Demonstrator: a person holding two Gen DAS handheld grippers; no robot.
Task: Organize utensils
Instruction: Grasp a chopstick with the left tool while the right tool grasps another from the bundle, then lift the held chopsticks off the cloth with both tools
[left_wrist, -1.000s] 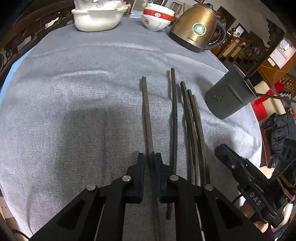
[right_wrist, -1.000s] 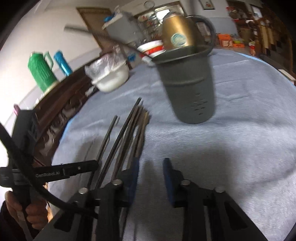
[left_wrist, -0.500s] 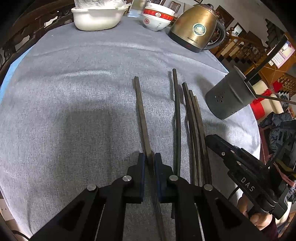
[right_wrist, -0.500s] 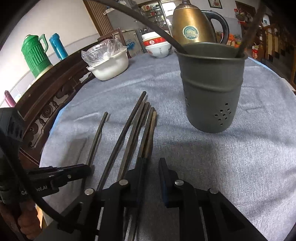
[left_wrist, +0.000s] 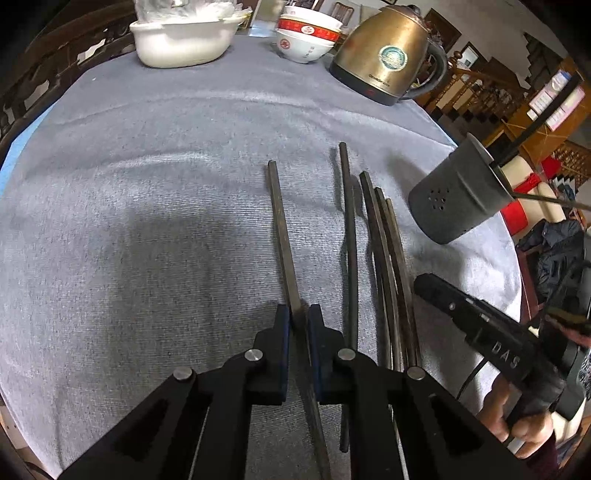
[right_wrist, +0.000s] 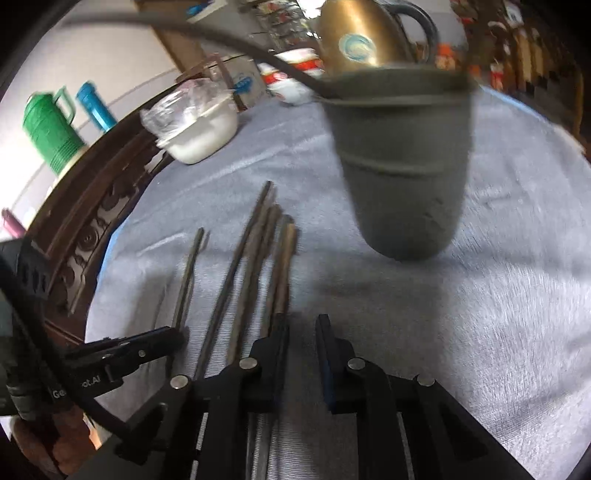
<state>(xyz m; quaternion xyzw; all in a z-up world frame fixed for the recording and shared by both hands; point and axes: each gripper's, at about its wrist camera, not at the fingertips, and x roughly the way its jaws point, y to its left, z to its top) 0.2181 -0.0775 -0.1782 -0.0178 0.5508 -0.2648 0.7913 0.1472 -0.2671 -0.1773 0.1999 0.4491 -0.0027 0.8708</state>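
The left gripper (left_wrist: 298, 314) pinched one dark square chopstick (left_wrist: 281, 236) on the grey cloth (left_wrist: 147, 221). The right gripper (right_wrist: 301, 328) was closing with nothing visible between its pads — it risked nudging the loose chopstick bundle (right_wrist: 258, 258) beside it, left of the grey perforated holder (right_wrist: 402, 177).

The left gripper (left_wrist: 298, 314) points down, its jaws squeezed shut on a thin stick. The right gripper (right_wrist: 300, 326), at its 3 o'clock side, is closing with nothing between its jaws.
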